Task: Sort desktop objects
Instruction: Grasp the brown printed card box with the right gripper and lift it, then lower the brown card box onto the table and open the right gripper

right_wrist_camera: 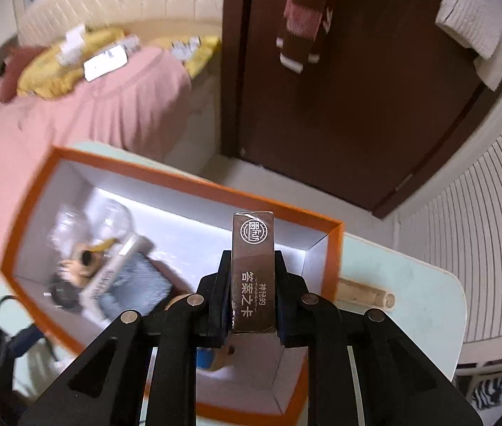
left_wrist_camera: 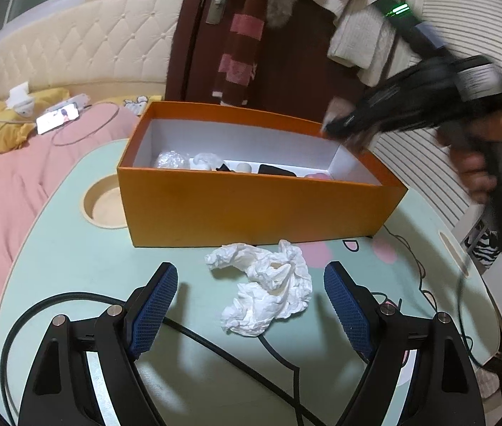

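Observation:
My left gripper (left_wrist_camera: 251, 294) is open, low over the mint-green table (left_wrist_camera: 73, 262), with a crumpled white tissue (left_wrist_camera: 268, 289) lying between its blue pads. Behind it stands an open orange box (left_wrist_camera: 251, 209) with several small items inside. My right gripper (right_wrist_camera: 252, 280) is shut on a brown card box with white Chinese lettering (right_wrist_camera: 253, 266) and holds it above the right end of the orange box (right_wrist_camera: 180, 181). In the left wrist view the right gripper (left_wrist_camera: 336, 124) shows blurred above the box's right corner.
A round cup recess (left_wrist_camera: 103, 200) sits in the table left of the box. Black cables (left_wrist_camera: 215, 348) trail across the table near me. A pink bed (left_wrist_camera: 2, 184) lies left, a dark door (left_wrist_camera: 286, 53) behind, a ribbed radiator (right_wrist_camera: 481, 230) right.

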`<state>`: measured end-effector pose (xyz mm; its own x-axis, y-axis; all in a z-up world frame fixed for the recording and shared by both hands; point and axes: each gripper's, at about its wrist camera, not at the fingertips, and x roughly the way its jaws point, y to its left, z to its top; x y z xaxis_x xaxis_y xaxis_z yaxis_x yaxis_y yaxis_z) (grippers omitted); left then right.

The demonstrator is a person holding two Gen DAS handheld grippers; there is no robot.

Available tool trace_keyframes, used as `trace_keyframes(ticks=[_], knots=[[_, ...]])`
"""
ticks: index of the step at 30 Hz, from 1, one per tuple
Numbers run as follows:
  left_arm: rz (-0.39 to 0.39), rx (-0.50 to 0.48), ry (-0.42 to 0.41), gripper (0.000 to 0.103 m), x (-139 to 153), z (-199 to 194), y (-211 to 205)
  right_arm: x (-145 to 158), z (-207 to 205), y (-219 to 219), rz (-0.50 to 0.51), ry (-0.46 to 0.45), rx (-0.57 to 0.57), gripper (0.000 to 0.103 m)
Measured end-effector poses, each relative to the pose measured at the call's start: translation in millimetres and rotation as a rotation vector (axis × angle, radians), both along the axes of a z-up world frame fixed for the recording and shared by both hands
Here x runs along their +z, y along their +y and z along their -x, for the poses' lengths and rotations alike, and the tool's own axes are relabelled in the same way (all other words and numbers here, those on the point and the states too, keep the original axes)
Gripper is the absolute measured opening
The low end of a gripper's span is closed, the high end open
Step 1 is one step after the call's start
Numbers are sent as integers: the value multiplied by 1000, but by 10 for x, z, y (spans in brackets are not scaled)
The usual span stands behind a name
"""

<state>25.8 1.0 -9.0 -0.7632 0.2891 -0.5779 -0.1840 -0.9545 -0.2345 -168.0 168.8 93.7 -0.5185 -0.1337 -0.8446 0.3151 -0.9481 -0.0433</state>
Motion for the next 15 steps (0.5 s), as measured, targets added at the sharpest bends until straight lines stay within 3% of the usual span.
trace_keyframes(ticks=[4,8,15], knots=[[-12,9,0,84,-4,1,-21,341,-351,162,144,39,47,21],[-18,13,1,84,-12,-3,-25,433,-764,263,230,17,123,21],[-6,18,17,84,-9,-17,8,-267,-1211,221,179,-66,118,21]])
